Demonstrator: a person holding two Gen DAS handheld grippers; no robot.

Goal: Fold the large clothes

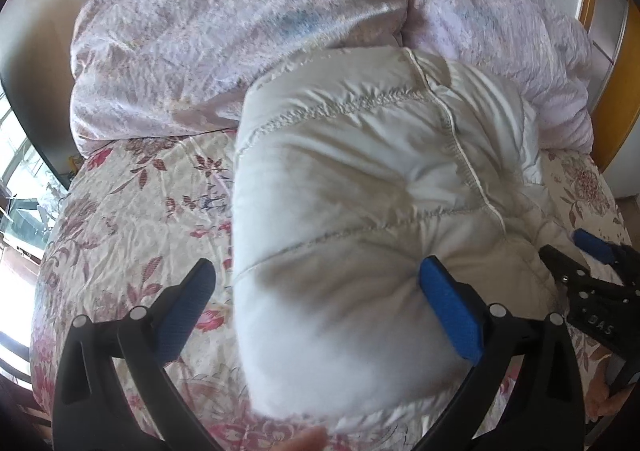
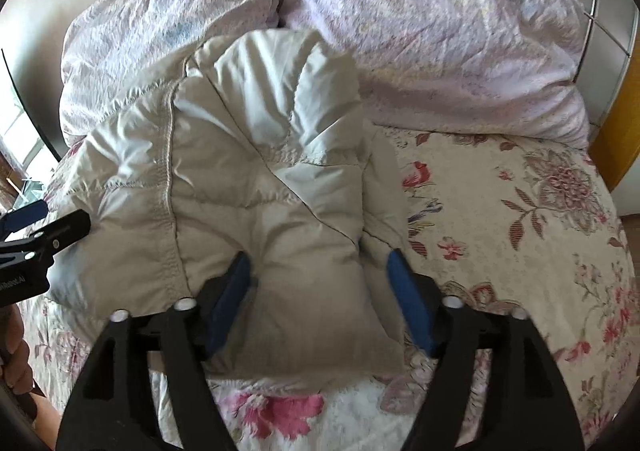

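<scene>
Here, jacket [image 2: 256, 187] lies between open right tongs [image 2: 320, 299].

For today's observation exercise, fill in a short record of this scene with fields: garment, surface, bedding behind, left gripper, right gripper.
garment: white puffer jacket, folded into a bundle, lying on the bed
surface: floral bedspread
bedding behind: pale lilac duvet, bunched at the head of the bed
left gripper: left gripper open, fingers straddle the jacket's near left edge
right gripper: right gripper open, near end of the jacket between its fingers, not pinched
</scene>
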